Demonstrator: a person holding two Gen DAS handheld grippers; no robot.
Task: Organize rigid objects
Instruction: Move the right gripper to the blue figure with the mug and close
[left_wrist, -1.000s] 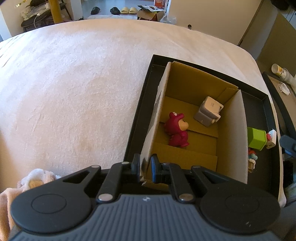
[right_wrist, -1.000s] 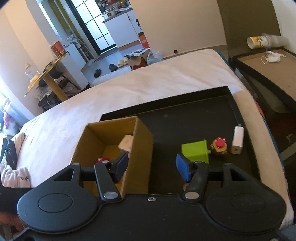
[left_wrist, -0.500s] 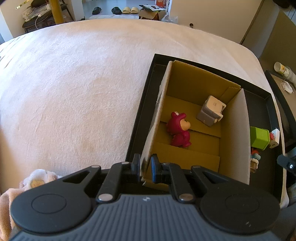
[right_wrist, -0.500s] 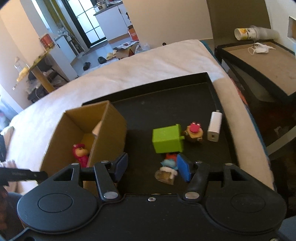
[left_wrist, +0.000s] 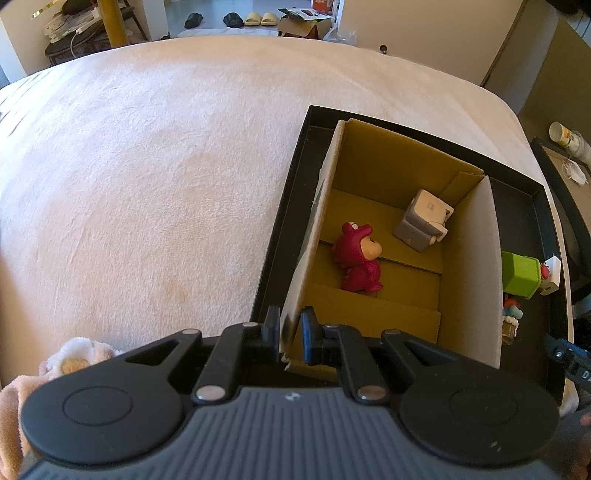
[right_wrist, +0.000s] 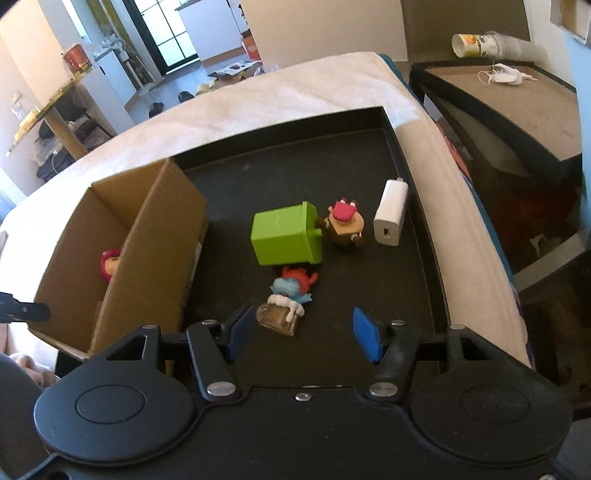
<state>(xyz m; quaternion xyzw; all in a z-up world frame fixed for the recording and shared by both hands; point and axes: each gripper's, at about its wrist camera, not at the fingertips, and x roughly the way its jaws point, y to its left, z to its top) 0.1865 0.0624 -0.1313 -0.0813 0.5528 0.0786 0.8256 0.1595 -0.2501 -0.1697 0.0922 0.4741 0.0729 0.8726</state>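
Left wrist view: left tool (left_wrist: 289, 330) clenched on near corner wall of cardboard box (left_wrist: 469, 266). Box sits in black tray (left_wrist: 284, 236) on bed (left_wrist: 147, 166); inside box, red bear figure (left_wrist: 357, 258), farther back grey-white block (left_wrist: 423, 220). Right wrist view: right tool (right_wrist: 301, 334) released, nothing gripped, low over tray. Just ahead, blue-red figurine (right_wrist: 290, 299) lying on tray floor; beyond, green cube (right_wrist: 286, 234), brown figure with pink cap (right_wrist: 344, 222), white charger (right_wrist: 390, 212).
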